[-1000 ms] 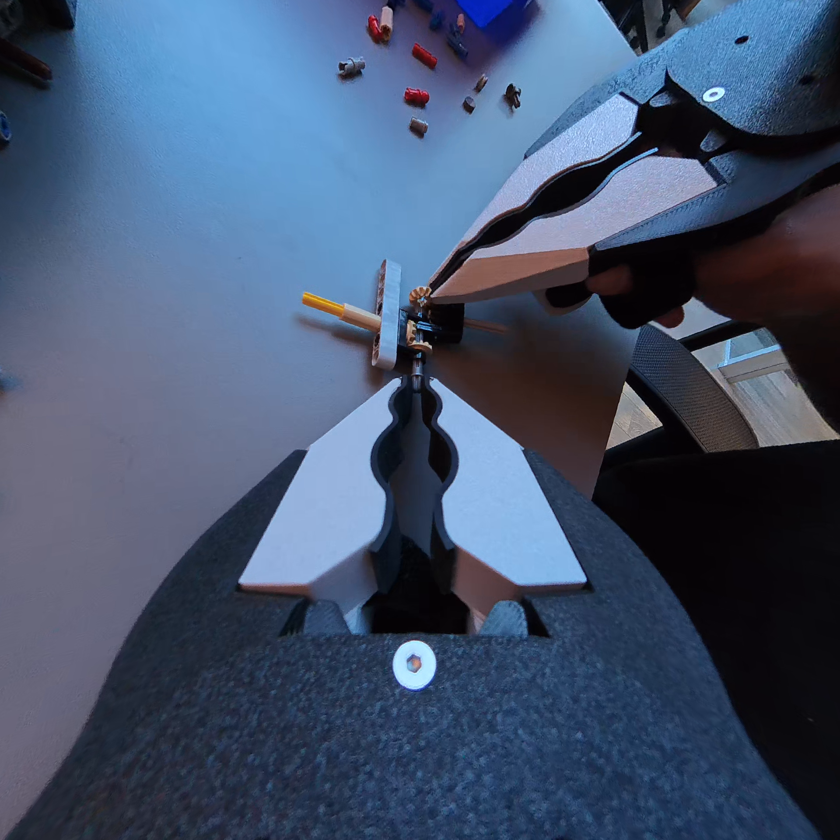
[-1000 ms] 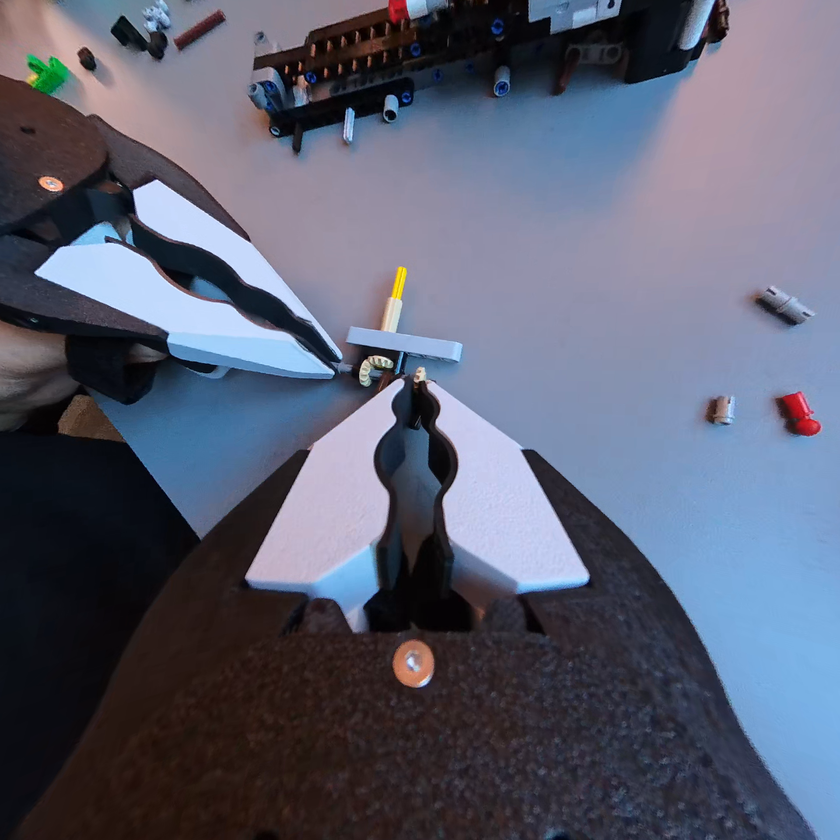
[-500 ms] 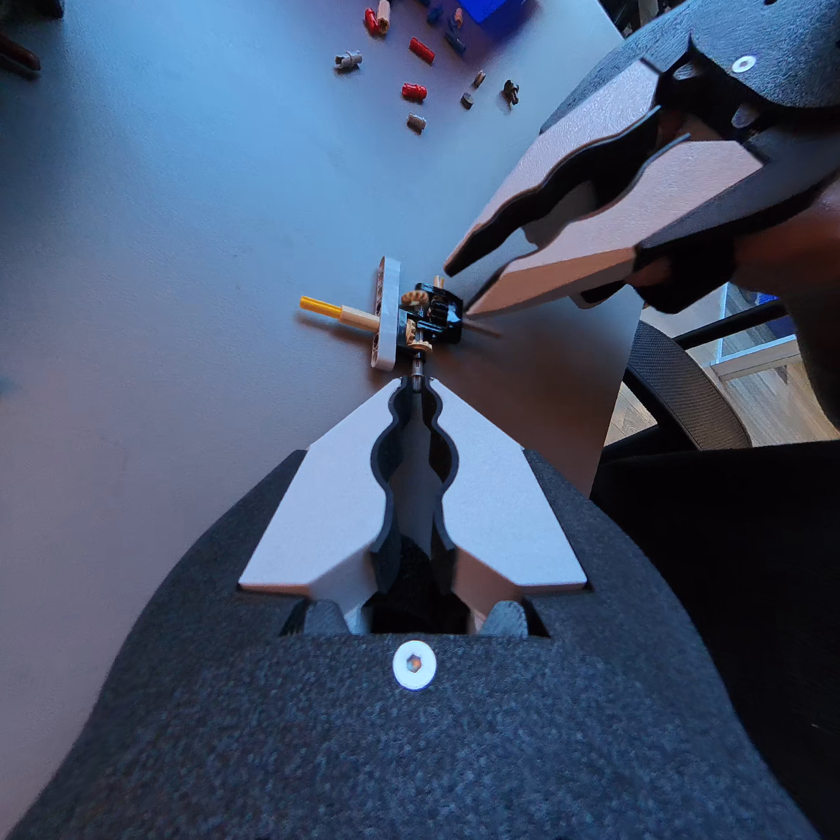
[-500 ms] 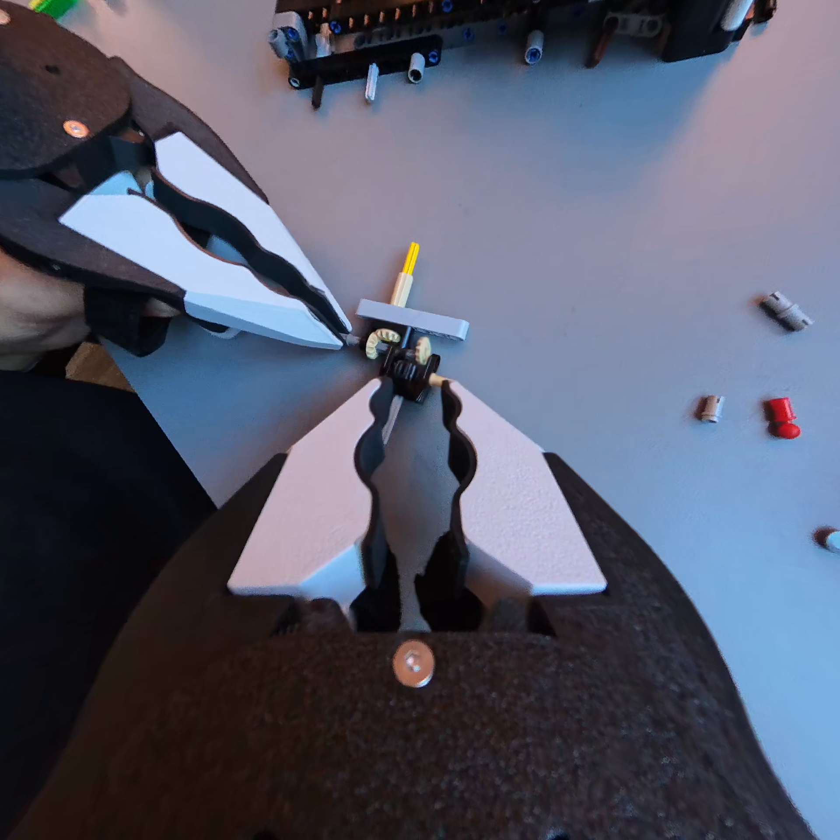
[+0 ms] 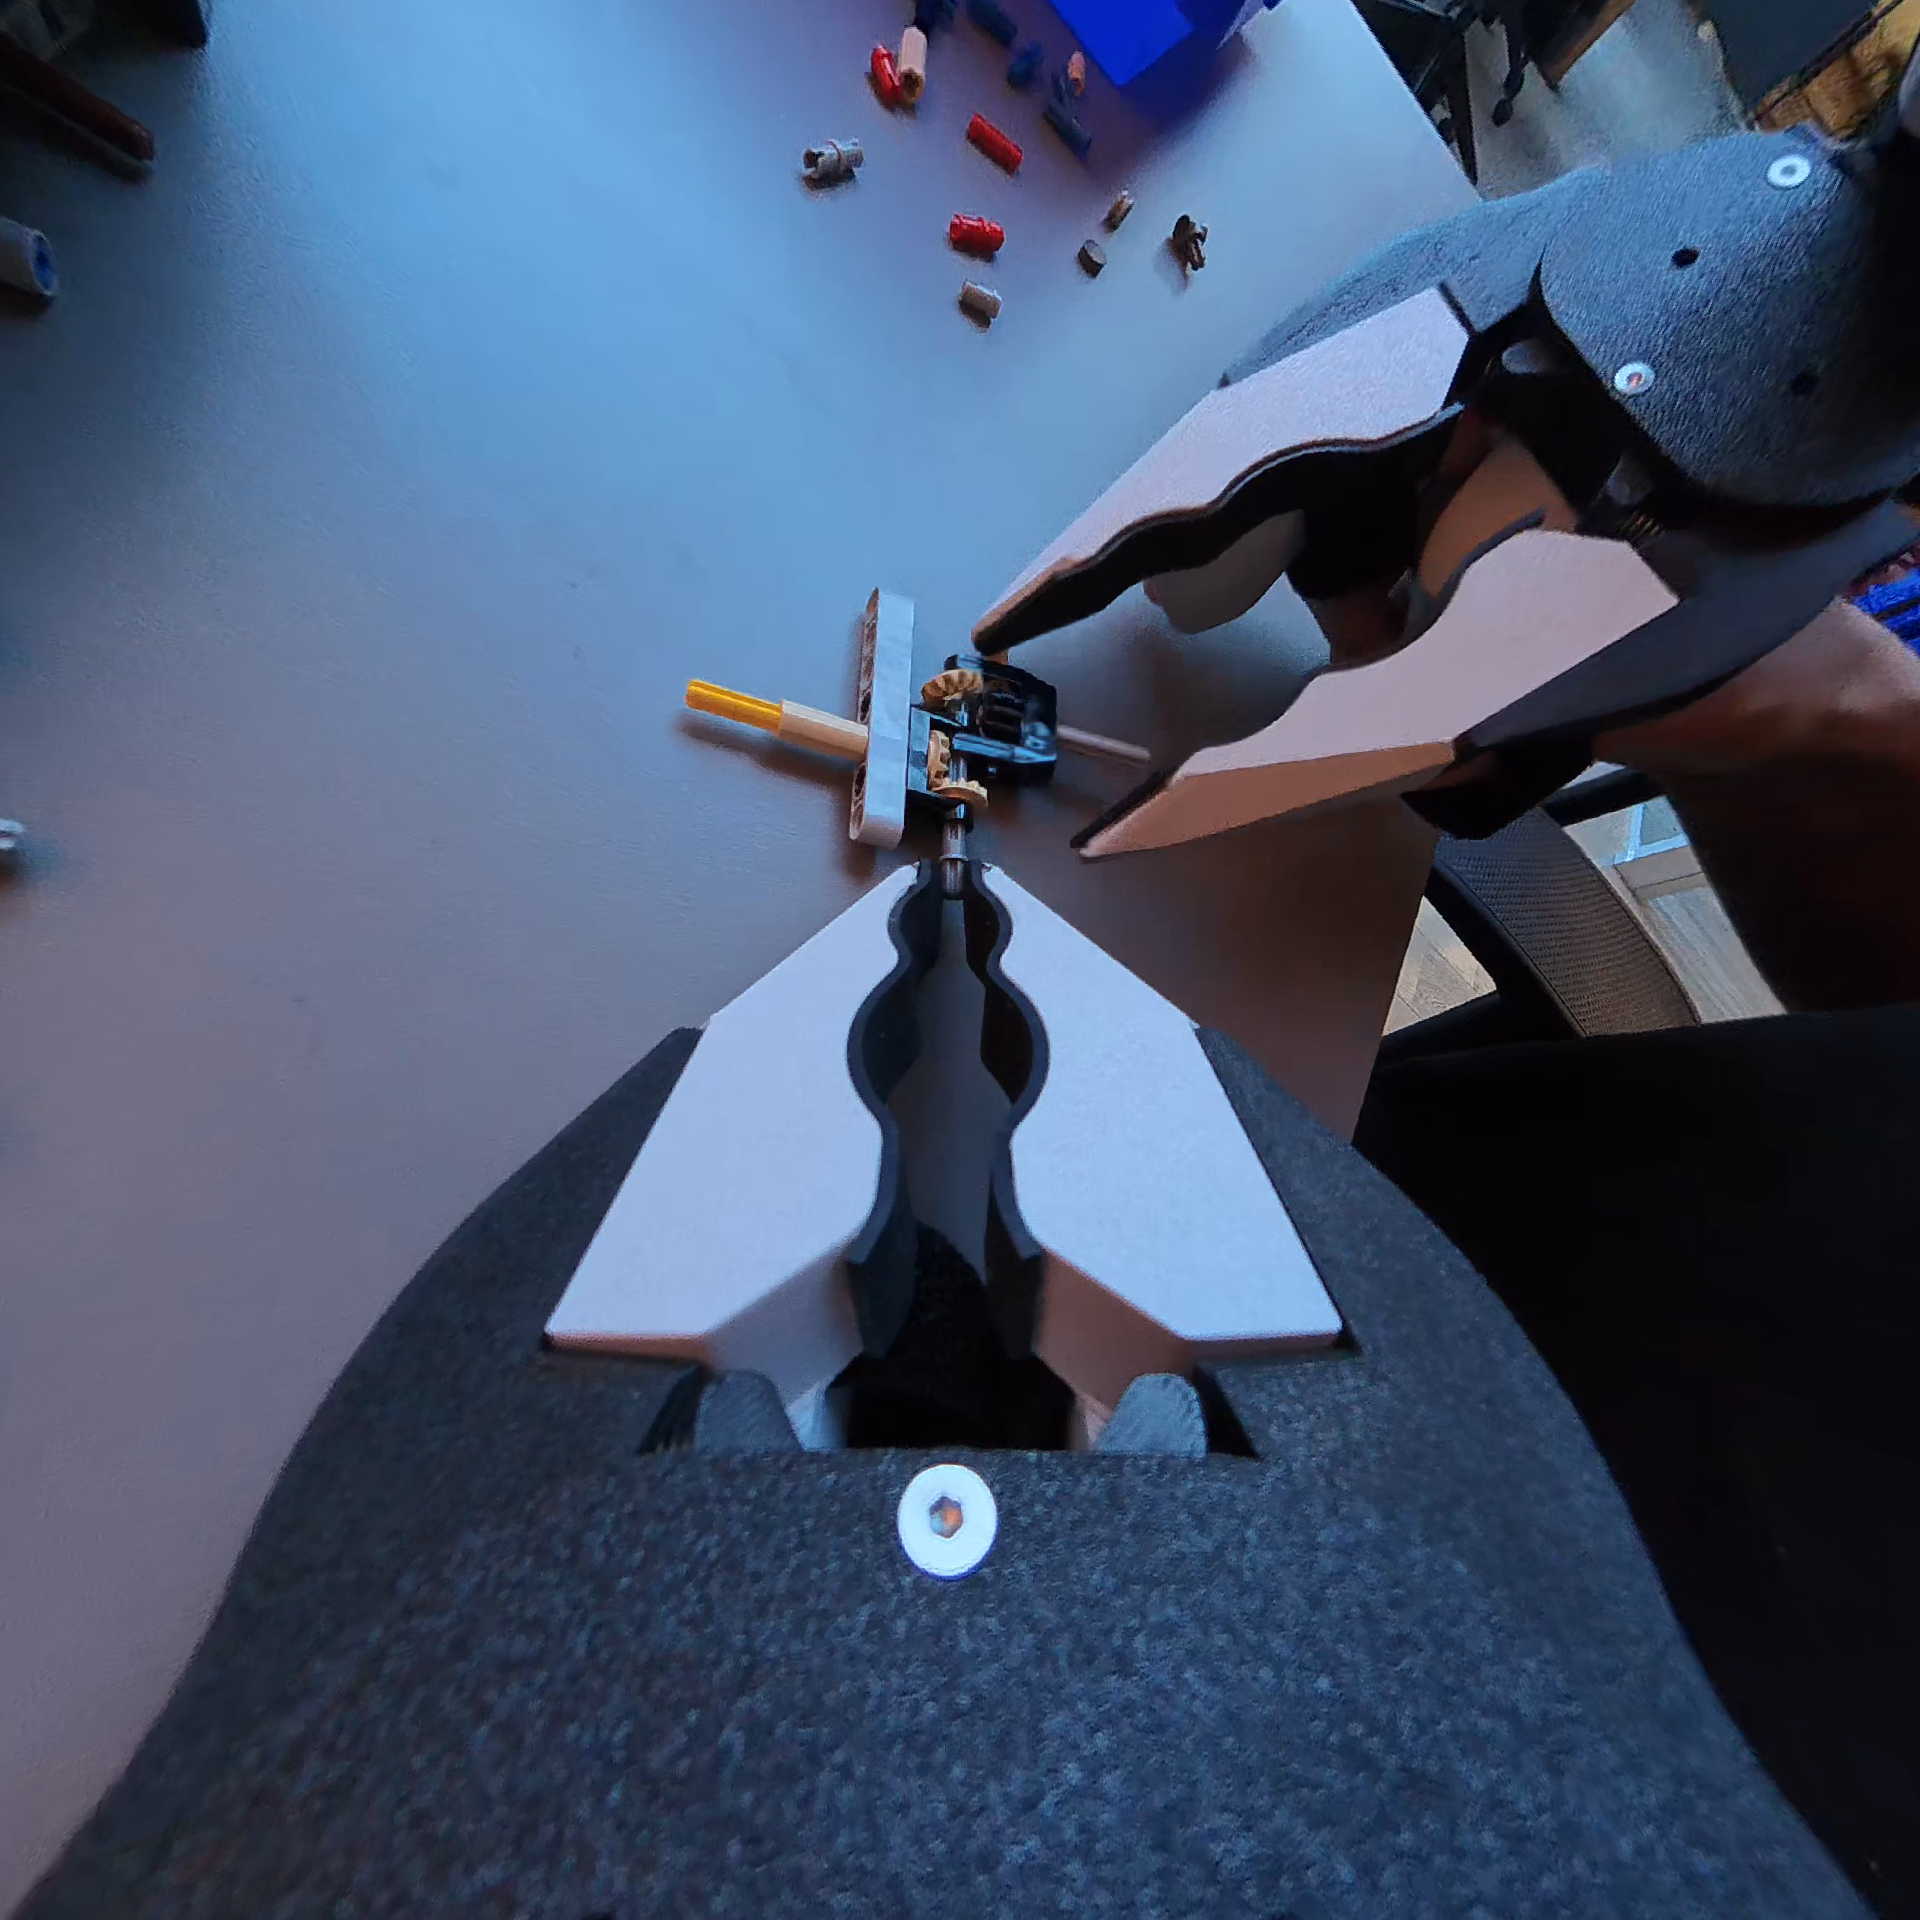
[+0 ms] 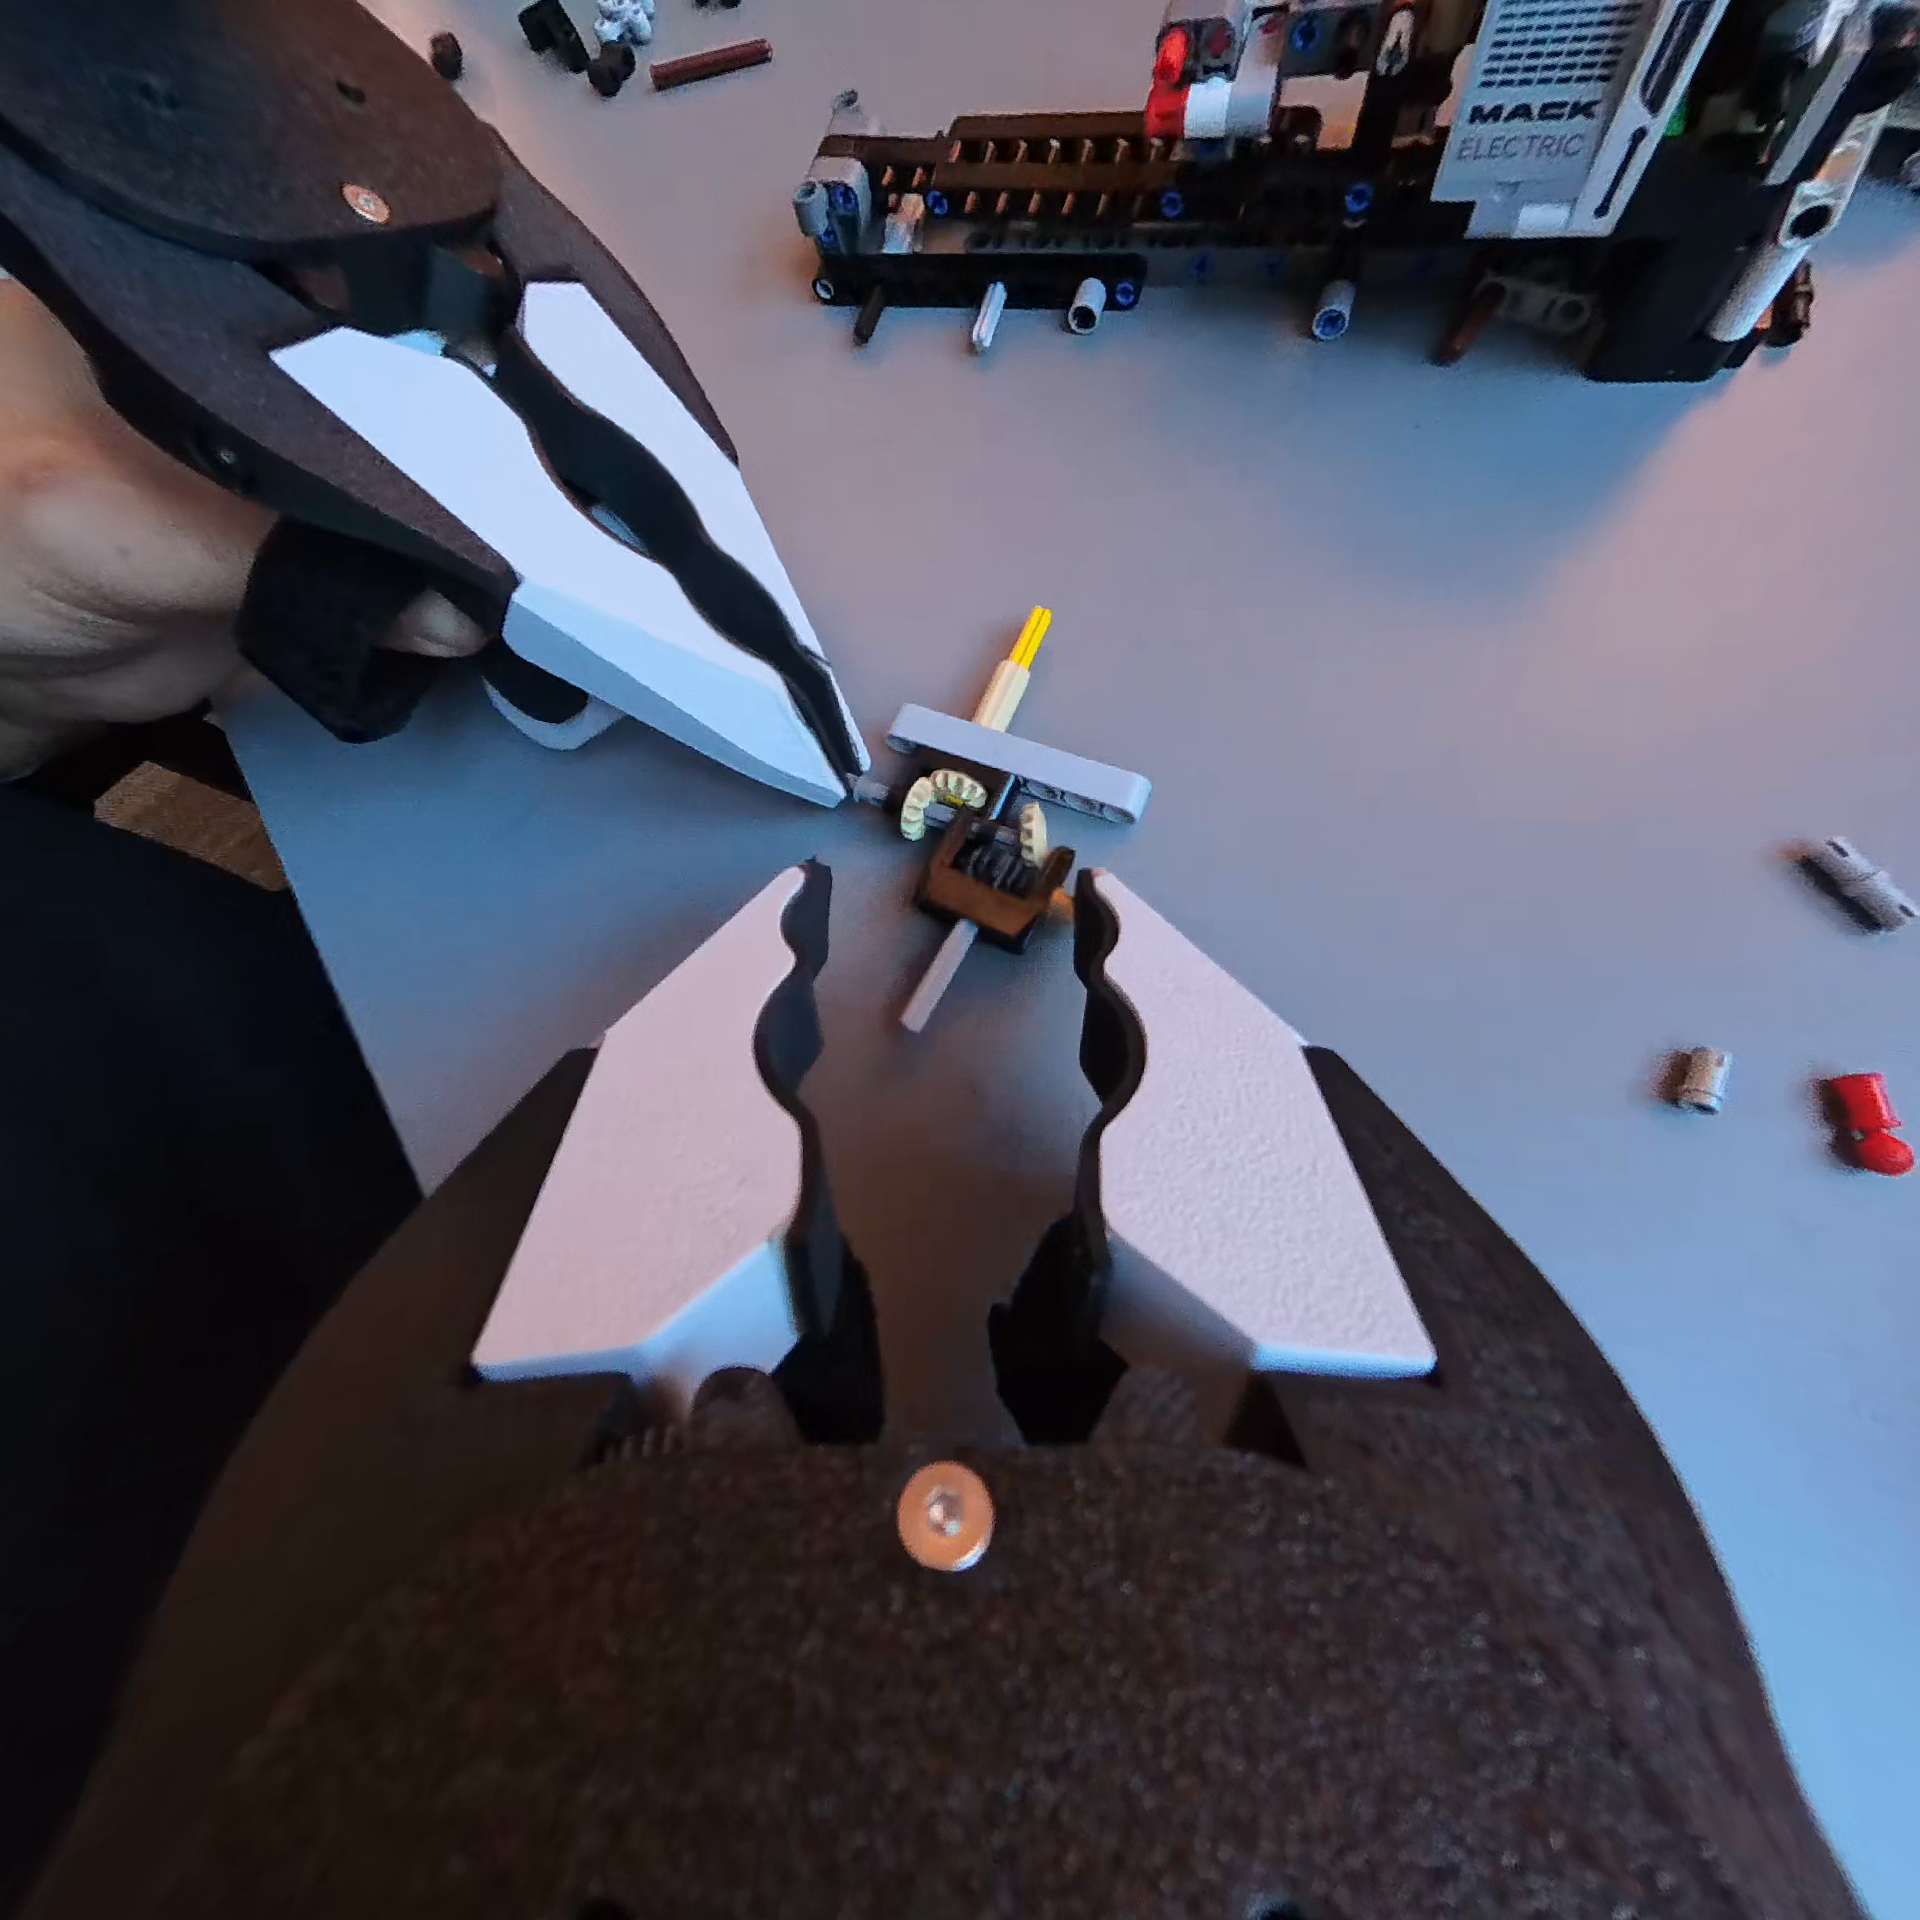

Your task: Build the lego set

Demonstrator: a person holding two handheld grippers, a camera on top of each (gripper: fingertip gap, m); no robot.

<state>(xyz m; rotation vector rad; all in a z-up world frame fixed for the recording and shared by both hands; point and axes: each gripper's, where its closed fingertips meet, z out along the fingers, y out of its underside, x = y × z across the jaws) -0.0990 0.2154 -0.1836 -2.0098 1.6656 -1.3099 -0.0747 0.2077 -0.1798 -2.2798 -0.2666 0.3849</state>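
Note:
A small gear assembly (image 5: 961,727) lies on the grey table: a black frame with tan bevel gears, a grey beam (image 5: 888,717) and a tan-and-yellow axle (image 5: 764,712). My left gripper (image 5: 951,873) is shut on the thin axle that sticks out of its near side. It also shows in the right wrist view (image 6: 847,779). My right gripper (image 6: 945,883) is open, its fingers either side of the black frame (image 6: 987,883). In the left wrist view the right gripper (image 5: 1034,743) has its upper fingertip touching the frame.
A long, partly built truck chassis (image 6: 1299,197) stands at the back of the table. Loose red and grey pins (image 6: 1865,1122) lie to the right; more small parts (image 5: 977,234) and a blue bin (image 5: 1122,31) are farther off. The table edge and a chair (image 5: 1538,935) are near. The tips of both grippers are at nearly the same place.
My right gripper has let go of the assembly, opened wide and drawn back a little. The left gripper has kept its hold on the thin axle.

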